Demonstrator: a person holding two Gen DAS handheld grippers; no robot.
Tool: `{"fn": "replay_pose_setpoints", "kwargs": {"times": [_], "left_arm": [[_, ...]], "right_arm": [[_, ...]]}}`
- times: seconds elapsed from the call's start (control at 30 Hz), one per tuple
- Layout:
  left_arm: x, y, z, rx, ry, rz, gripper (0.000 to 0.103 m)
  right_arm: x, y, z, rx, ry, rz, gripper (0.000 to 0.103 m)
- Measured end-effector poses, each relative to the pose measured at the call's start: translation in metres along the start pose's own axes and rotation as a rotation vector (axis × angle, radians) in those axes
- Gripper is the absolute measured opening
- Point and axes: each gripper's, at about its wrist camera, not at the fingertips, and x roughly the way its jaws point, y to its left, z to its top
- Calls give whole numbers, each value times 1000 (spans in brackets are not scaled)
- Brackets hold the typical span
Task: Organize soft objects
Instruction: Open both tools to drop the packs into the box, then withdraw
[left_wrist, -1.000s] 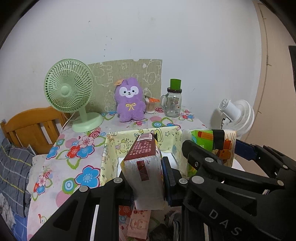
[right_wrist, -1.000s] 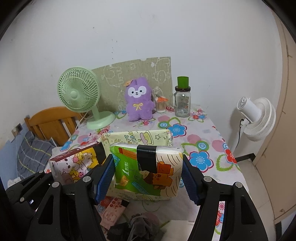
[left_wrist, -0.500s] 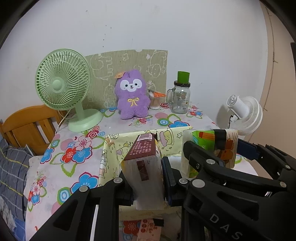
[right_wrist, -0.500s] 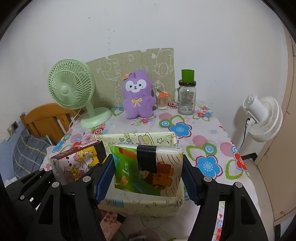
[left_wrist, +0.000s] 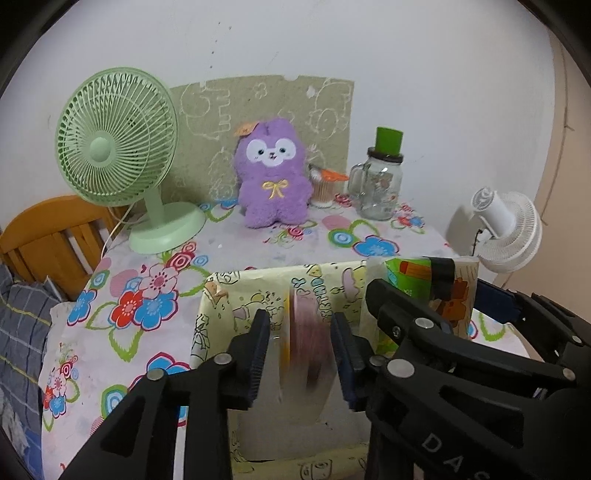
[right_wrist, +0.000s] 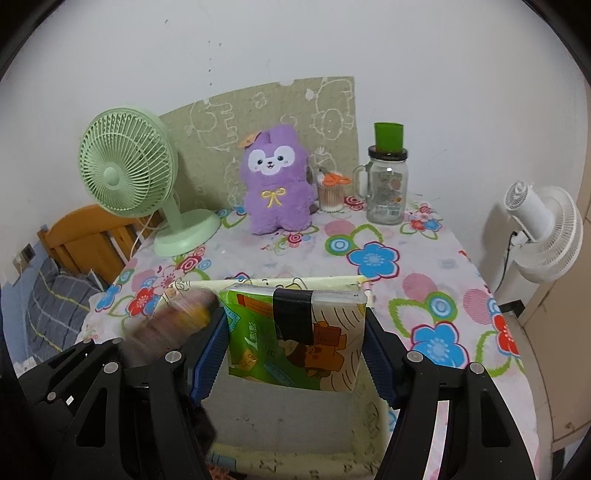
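Left gripper (left_wrist: 299, 354): jaws have just been opening. The red-topped tissue pack (left_wrist: 306, 343) sits between the pads but is heavily motion-blurred; a gap shows on the left pad's side, so it looks released, though contact on the right pad cannot be ruled out. The pack is above the inside of the yellow cartoon-print fabric bin (left_wrist: 236, 295).

Right gripper (right_wrist: 295, 350): jaws moderately wide, both blue pads pressed on the ends of the green tissue pack (right_wrist: 295, 336), which has a black tape band across its top. That pack hangs upright over the same bin (right_wrist: 354, 435), near its far wall.

The bin rests on the near part of the floral tablecloth (right_wrist: 436, 295). Further back: purple plush toy (right_wrist: 277, 181), green desk fan (right_wrist: 125, 166), glass mug jar (right_wrist: 386, 192). White fan (right_wrist: 543, 229) stands off the table's right edge.
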Motion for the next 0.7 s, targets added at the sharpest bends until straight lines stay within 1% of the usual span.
{"fn": "replay_pose_setpoints", "kwargs": {"times": [0.07,0.13,0.17,0.2,0.23,0.27,0.3,0.33,0.43,0.6,0.7], "left_arm": [[4,1,0,-4,13,6,45],[8,2,-1,-4,25,2,62],[9,2,-1,-5,27,5,65],[9,3,-1,-4,26,11,70],[9,3,-1,-5,24,16,75],[9,3,-2,-7,21,17,77],[8,4,-2,-9,19,14,80],[6,4,-1,-11,16,8,84],[1,4,-1,-6,2,2,92],[-8,1,0,3,-20,16,99],[-17,1,1,4,-40,29,103]], "right_arm": [[3,2,1,-12,-9,-7,72],[6,3,1,-23,1,-9,73],[9,3,1,-22,10,-5,74],[11,3,1,-20,17,-1,76],[12,2,1,-17,22,7,81],[13,1,1,-15,26,16,84],[13,1,1,-13,28,26,90],[11,1,1,-10,24,36,94],[4,2,2,-10,-2,21,99],[-5,3,2,-9,-3,16,99],[-14,2,2,-5,-19,18,99]]}}
